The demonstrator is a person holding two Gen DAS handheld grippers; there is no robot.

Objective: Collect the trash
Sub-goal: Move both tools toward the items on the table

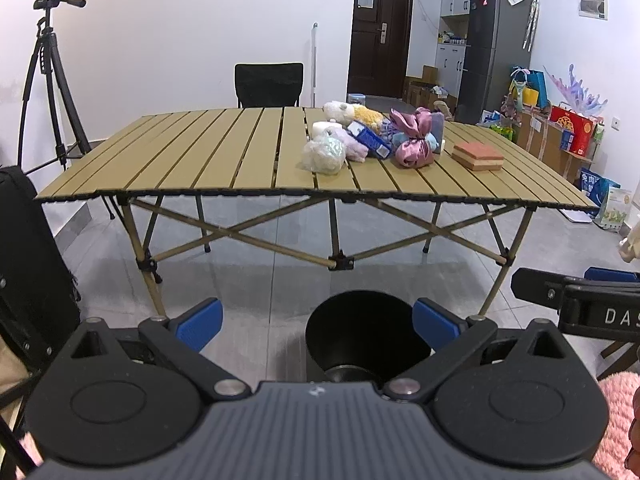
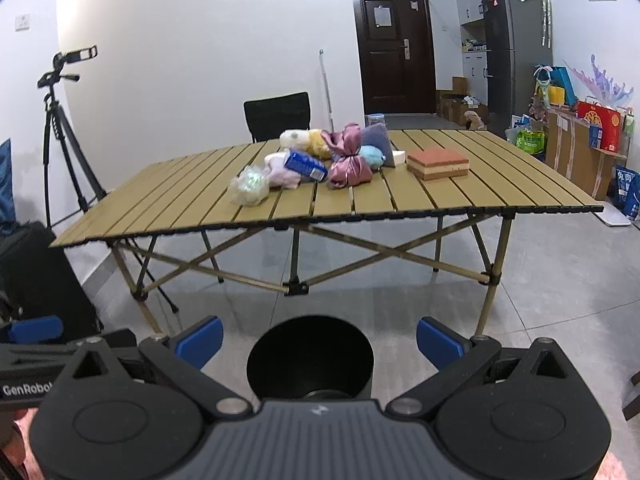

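Note:
A black round bin [image 1: 362, 332] [image 2: 310, 356] stands on the floor in front of the slatted folding table [image 1: 200, 160] [image 2: 180, 200]. On the table lies a pile: a crumpled clear plastic bag [image 1: 324, 154] [image 2: 249, 186], a blue carton [image 1: 370, 140] [image 2: 306, 165], a pink satin bundle [image 1: 412, 140] [image 2: 348, 160], plush toys [image 1: 352, 114] [image 2: 304, 140] and a brick-like block [image 1: 478, 156] [image 2: 438, 164]. My left gripper [image 1: 318, 322] is open over the floor beside the bin, holding nothing. My right gripper [image 2: 320, 340] is open above the bin, also empty. Each gripper shows at the other view's edge.
A black chair [image 1: 268, 84] [image 2: 278, 116] stands behind the table. A tripod with a camera [image 1: 50, 80] [image 2: 66, 132] is at the left, with a black case [image 1: 28, 260] on the floor. A fridge [image 1: 492, 48], boxes and bags line the right wall.

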